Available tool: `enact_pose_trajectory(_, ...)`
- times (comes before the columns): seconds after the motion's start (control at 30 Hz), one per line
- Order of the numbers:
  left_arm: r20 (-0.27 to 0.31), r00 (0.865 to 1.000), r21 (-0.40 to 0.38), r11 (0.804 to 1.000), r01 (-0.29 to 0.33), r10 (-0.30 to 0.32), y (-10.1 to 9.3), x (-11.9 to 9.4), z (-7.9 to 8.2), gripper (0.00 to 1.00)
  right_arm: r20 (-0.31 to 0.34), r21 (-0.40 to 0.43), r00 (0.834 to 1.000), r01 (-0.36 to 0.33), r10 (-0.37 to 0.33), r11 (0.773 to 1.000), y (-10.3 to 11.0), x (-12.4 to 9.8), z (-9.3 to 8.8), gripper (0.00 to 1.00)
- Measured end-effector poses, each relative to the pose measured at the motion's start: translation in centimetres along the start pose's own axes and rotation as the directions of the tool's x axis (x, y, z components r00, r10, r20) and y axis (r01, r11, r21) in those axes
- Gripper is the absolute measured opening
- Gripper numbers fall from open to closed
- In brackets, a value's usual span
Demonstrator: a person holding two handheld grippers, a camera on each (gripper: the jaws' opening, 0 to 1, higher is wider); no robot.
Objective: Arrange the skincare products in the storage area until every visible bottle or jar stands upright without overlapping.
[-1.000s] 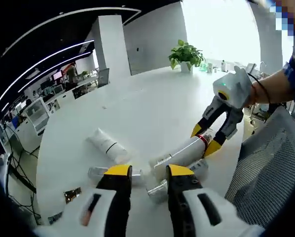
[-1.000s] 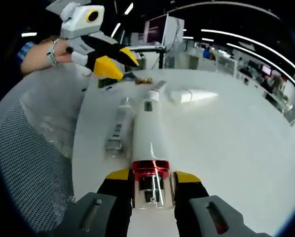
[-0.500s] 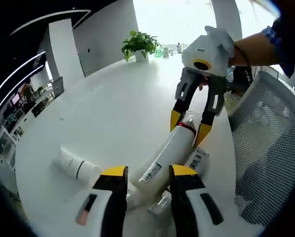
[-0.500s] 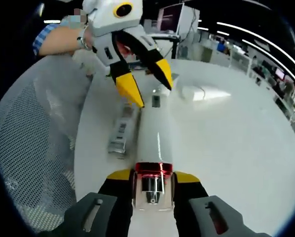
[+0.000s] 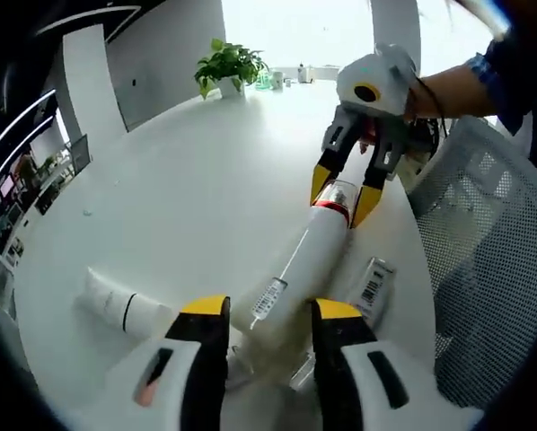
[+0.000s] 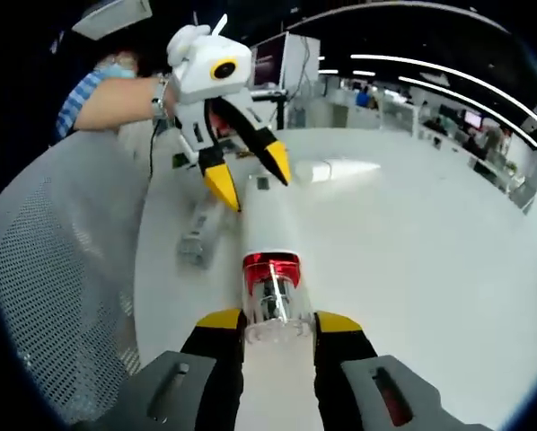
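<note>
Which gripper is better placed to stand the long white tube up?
Right. The right gripper is already shut on the clear cap end of the long white tube. The left gripper is open, straddling the tube's far end, so it could only steady it.

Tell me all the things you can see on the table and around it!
Pump bottle: one, white with a red band and clear cap, lying on the table, cap end between the right tongs.
Tube: one, white with a black band, lying at the near left in the left gripper view.
Small clear bottle: one, with a barcode label, lying beside the pump bottle.
Table: one, white, round.
Potted plant: one, green, at the far edge.
Mesh chair: one, grey, beside the table.
Left tongs: yellow-tipped, open around the bottle's base end.
Right tongs: yellow-tipped, closed on the cap.
</note>
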State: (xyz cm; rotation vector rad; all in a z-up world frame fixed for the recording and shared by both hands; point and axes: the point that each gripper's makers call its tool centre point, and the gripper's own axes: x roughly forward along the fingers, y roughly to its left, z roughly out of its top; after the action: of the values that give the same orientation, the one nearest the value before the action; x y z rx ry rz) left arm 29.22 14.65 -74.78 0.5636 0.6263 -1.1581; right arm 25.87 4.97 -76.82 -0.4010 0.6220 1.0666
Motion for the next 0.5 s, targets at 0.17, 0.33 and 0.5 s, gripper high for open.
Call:
enact_pose_trajectory(0.17, 0.024, 1.0, -0.02, 1.0, 0.012, -0.011, 0.1, 0.4, 0.5, 0.32, -0.101, -0.072, 0.995, -0.014, 0.007, 0.997, -0.7, -0.2, -0.3, 0.22)
enact_pose_trajectory(0.33, 0.001, 1.0, 0.018, 1.0, 0.01, -0.01, 0.0, 1.0, 0.9, 0.31, -0.143, -0.135, 0.99, -0.027, 0.008, 0.99, -1.4, -1.2, 0.7, 0.22)
enact_pose_trajectory(0.5, 0.023, 0.998, 0.038, 0.998, 0.053, -0.053, -0.9, 1.7, 2.3, 0.3, -0.187, -0.239, 0.982, -0.044, -0.001, 0.97, -1.6, -2.1, 2.1, 0.22)
